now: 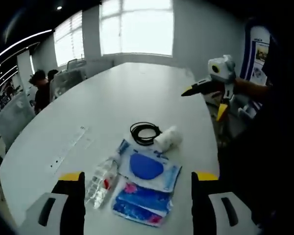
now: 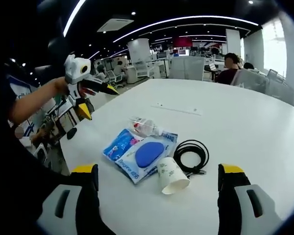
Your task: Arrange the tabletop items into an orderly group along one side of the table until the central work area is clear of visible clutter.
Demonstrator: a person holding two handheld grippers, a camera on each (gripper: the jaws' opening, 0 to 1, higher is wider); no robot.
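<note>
The items lie bunched near one edge of the white table (image 1: 112,93). A clear plastic bottle (image 1: 102,181) lies on its side beside a blue-and-pink packet (image 1: 139,200) and a clear pouch holding a blue oval (image 1: 147,167). Past them are a coiled black cable (image 1: 145,132) and a tipped paper cup (image 1: 167,137). My left gripper (image 1: 137,196) hangs open above the packets. My right gripper (image 1: 202,105) is open in the air by the table's edge. In the right gripper view, the cup (image 2: 171,175), cable (image 2: 191,154), pouch (image 2: 147,154), packet (image 2: 118,143) and bottle (image 2: 144,127) lie ahead of the open right gripper (image 2: 158,193). The left gripper (image 2: 103,104) hovers open.
A flush socket strip (image 1: 68,147) is set into the table's middle. People sit by chairs at the far side (image 1: 39,90) (image 2: 230,66). Bright windows (image 1: 137,27) stand behind the table's end. The table edge (image 2: 73,142) runs close to the packets.
</note>
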